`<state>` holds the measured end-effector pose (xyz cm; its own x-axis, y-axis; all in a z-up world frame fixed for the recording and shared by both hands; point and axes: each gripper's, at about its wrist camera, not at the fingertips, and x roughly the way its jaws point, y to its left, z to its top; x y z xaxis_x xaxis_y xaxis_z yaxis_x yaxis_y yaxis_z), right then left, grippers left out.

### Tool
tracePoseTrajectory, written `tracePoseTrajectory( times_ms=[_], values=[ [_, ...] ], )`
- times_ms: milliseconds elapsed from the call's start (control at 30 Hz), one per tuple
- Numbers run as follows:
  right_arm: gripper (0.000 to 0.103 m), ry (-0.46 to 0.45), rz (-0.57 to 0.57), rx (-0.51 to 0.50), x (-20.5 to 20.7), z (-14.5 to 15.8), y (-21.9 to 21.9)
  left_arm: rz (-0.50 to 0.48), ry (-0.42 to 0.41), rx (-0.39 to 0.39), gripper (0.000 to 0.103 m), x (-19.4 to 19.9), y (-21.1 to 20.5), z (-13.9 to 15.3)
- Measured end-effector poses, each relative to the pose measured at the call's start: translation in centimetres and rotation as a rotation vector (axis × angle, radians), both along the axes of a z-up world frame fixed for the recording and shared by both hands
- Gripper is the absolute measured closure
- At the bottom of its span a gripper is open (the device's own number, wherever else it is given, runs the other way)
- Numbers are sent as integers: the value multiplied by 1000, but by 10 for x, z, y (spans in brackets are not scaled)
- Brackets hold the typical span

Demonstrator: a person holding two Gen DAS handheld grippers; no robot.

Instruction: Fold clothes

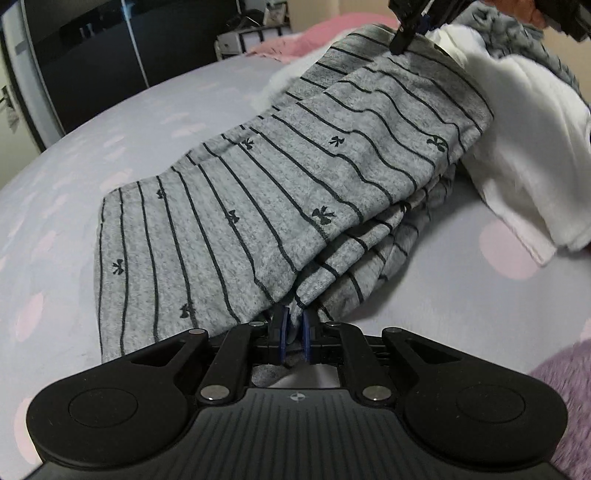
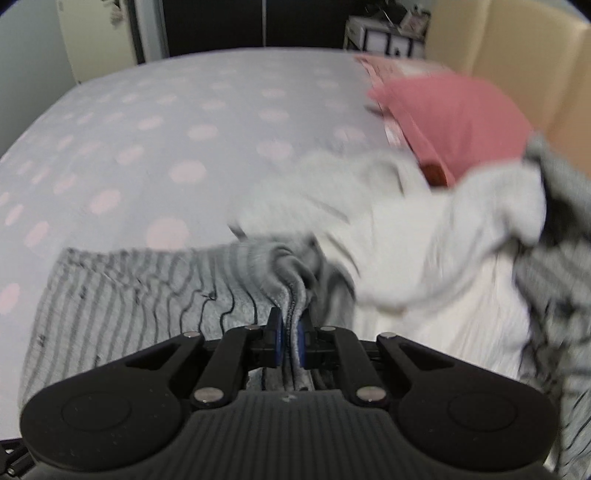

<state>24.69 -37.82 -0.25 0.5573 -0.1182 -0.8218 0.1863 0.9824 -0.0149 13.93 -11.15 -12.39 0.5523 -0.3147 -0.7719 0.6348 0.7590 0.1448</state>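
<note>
A grey garment with thin dark stripes and small bow prints (image 1: pixel 266 192) lies folded over itself on the bed. My left gripper (image 1: pixel 294 325) is shut on its near edge, with the cloth pinched between the blue pads. At the far end of the same garment my right gripper (image 1: pixel 406 35) clamps another edge, with a hand just behind it. In the right wrist view the striped garment (image 2: pixel 147 299) bunches up into my right gripper (image 2: pixel 291 325), which is shut on a thick fold. That view is blurred by motion.
The bed sheet (image 1: pixel 110 129) is pale lilac with pink dots. A white garment (image 1: pixel 517 147) and more grey clothes (image 2: pixel 554 280) are heaped on the right, next to a pink pillow (image 2: pixel 454 122). A purple fluffy fabric (image 1: pixel 565 373) sits at the near right. Dark wardrobe doors stand behind the bed.
</note>
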Motion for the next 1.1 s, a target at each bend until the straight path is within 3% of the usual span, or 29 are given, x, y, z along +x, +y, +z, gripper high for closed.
tracePoseTrajectory(
  times_ms=[133,233,333,433,567,733,933,1000,1100],
  values=[
    [93,36,-24,8,-3,-32,-13,-13,-7,16,90,-3,4,-1],
    [91,16,-28,28,-7,-42,-18,28,-33,4,73,-2,15,12],
    [86,-11,-18,31,-14,-39,-16,69,-58,-7,62,-2,26,24],
    [72,-59,0,-2,-28,-27,-8,110,-83,-19,62,-1,37,36],
    [67,-117,31,-18,-50,-14,5,172,-111,-38,55,1,54,51],
    [59,-169,62,42,-79,-13,24,360,-40,-129,54,14,103,45],
    [58,-134,110,93,-111,-45,51,585,139,-423,53,36,145,31],
    [57,-115,127,77,-117,-56,58,613,180,-485,53,43,148,27],
    [57,-83,136,50,-118,-76,64,625,205,-501,53,53,143,22]
  ],
)
